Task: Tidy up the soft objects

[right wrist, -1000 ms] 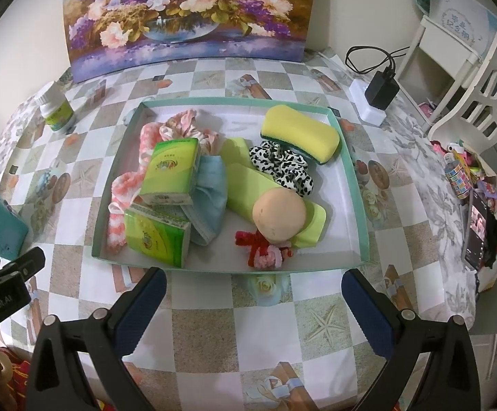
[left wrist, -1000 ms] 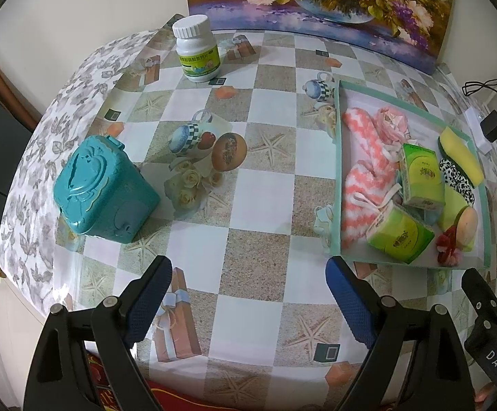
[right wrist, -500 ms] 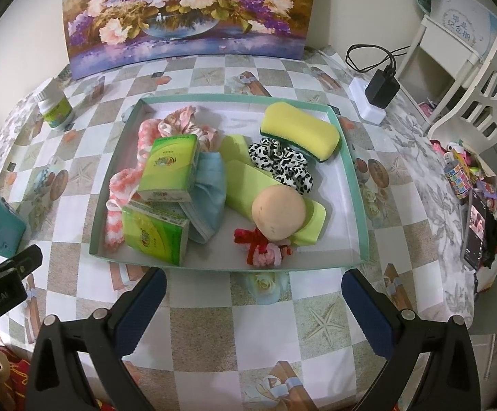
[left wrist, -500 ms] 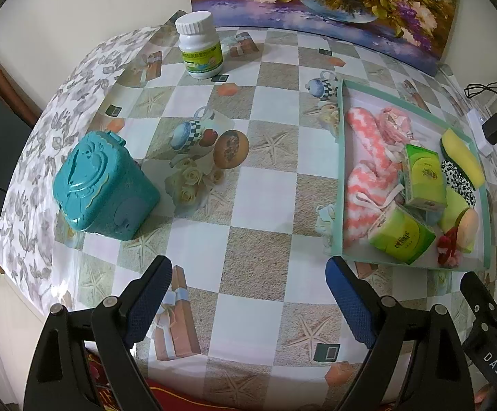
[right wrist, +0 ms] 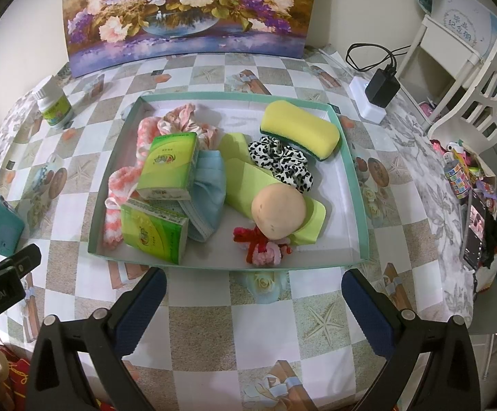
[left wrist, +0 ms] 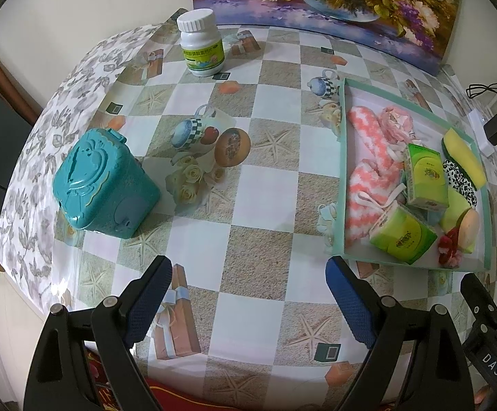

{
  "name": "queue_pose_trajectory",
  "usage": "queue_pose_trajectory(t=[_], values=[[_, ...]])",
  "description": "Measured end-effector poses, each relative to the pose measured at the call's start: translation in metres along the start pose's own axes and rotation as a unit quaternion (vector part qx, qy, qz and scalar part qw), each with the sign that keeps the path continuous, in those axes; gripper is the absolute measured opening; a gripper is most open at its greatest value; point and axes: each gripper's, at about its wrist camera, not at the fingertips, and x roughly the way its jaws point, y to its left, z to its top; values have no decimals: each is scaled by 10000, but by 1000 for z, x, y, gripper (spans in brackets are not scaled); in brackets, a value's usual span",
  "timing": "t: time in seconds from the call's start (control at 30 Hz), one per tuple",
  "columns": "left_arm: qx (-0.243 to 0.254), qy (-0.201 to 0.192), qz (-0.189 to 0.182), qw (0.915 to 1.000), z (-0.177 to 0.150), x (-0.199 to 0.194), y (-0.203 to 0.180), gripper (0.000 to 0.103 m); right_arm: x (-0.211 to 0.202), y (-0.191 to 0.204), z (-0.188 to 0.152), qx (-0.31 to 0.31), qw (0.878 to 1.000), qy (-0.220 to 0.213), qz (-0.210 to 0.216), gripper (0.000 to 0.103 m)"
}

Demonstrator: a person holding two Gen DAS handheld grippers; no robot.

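Soft objects piled in a shallow teal tray (right wrist: 358,185) on the checked tablecloth (left wrist: 258,205). Partly buried: a blue face mask (right wrist: 207,185) under two green tissue packs (right wrist: 169,167) (right wrist: 152,233); a pink-and-white knitted sock (right wrist: 118,185) under the same packs; a lime cloth (right wrist: 248,178) under a peach-coloured ball (right wrist: 277,210). Print on the packs too small to read. From the left wrist view, far side of the tray foreshortened, mask hidden almost entirely. Also inside: yellow sponge (right wrist: 299,130) at the far right corner, black-and-white scrunchie (right wrist: 282,161) just beside it, pink scrunchie (right wrist: 186,123) at the far left, red-and-pink yarn piece (right wrist: 262,246) touching the ball near the front wall.

Left gripper (left wrist: 248,301) wide open, nothing between the blue pads, hanging over bare cloth left of the tray. Right gripper (right wrist: 253,308) likewise spread wide and empty, just short of the tray's near wall. Each gripper's edge cut off at the other's frame border.

Off the tray: teal plastic box (left wrist: 101,185) well to the left, lid shut; white pill bottle (left wrist: 202,48) at the far edge, upright. Nothing between grippers and tray.

Flower painting (right wrist: 186,10) leaning on the cream wall behind. Black charger (right wrist: 382,85) on a white socket block, white shelf unit (right wrist: 454,58) and clutter to the right.
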Motion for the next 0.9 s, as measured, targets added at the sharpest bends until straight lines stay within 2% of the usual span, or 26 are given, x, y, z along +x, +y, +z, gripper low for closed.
queue_pose_trajectory(t=[0.9], values=[[-53,5,-36,10000,1,-2,1,91,4,1,-1,-65,10000,50,-17,103]])
